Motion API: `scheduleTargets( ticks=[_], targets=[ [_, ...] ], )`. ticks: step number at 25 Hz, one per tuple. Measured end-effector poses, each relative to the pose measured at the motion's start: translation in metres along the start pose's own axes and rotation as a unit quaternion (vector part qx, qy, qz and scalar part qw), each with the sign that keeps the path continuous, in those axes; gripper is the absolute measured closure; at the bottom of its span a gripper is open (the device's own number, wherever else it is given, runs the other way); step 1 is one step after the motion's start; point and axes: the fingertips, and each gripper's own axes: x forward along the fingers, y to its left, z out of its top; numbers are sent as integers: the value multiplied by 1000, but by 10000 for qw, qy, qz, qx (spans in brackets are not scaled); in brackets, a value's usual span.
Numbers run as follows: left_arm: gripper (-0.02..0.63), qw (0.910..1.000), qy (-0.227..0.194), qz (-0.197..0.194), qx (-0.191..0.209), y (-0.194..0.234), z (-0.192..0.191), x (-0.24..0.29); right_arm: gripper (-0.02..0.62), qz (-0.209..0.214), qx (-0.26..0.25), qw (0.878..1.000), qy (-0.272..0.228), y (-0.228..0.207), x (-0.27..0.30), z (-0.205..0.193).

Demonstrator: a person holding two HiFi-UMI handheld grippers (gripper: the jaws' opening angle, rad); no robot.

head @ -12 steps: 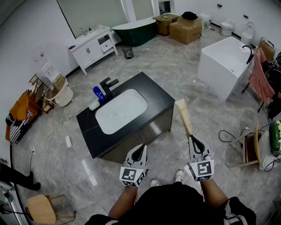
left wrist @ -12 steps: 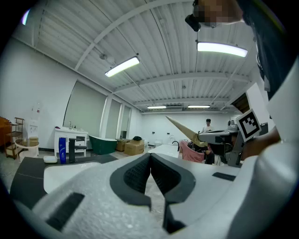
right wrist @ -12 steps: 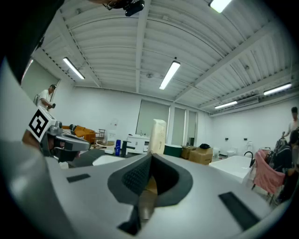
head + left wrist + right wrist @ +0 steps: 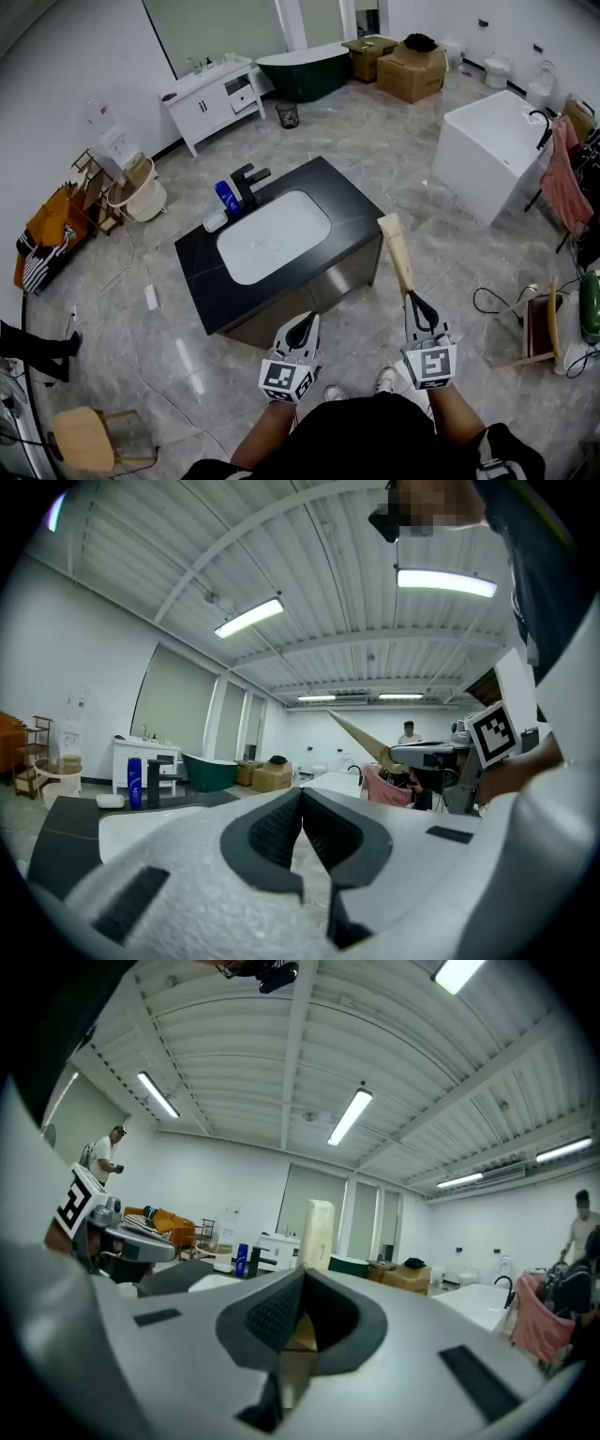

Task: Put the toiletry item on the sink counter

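In the head view a long cream tube [image 4: 397, 251] sticks forward from my right gripper [image 4: 413, 298], which is shut on its narrow end. Its wide end hangs just off the right corner of the black sink counter [image 4: 202, 272]. The right gripper view shows the tube [image 4: 316, 1232] standing up from between the closed jaws of that gripper [image 4: 302, 1283]. My left gripper [image 4: 305, 321] is shut and empty, held in front of the counter's near edge. From the left gripper view its jaws [image 4: 302, 797] meet with nothing between them. The white basin [image 4: 272, 234] is set in the counter.
On the counter's far left stand a blue bottle [image 4: 226, 199], a black faucet [image 4: 248, 183] and a small white item [image 4: 215, 222]. A white bathtub [image 4: 492, 141] is at the right, a cable [image 4: 492, 300] lies on the floor, and a wooden stool [image 4: 80, 441] stands at lower left.
The counter has shifted slightly right and nearer in the head view. Both grippers keep the same pose, with the tube still in the right one.
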Motion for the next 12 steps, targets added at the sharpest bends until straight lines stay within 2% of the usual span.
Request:
scheduleTargets(
  ticks=[8,12],
  targets=[
    [597,9998,-52,199,22,33,-3,-21,589,10,287,9995,-112,24,20,8],
    [597,9991,-73,412,57,61,-1,-26,589,95,214,9997,-106,32,45,7]
  ],
)
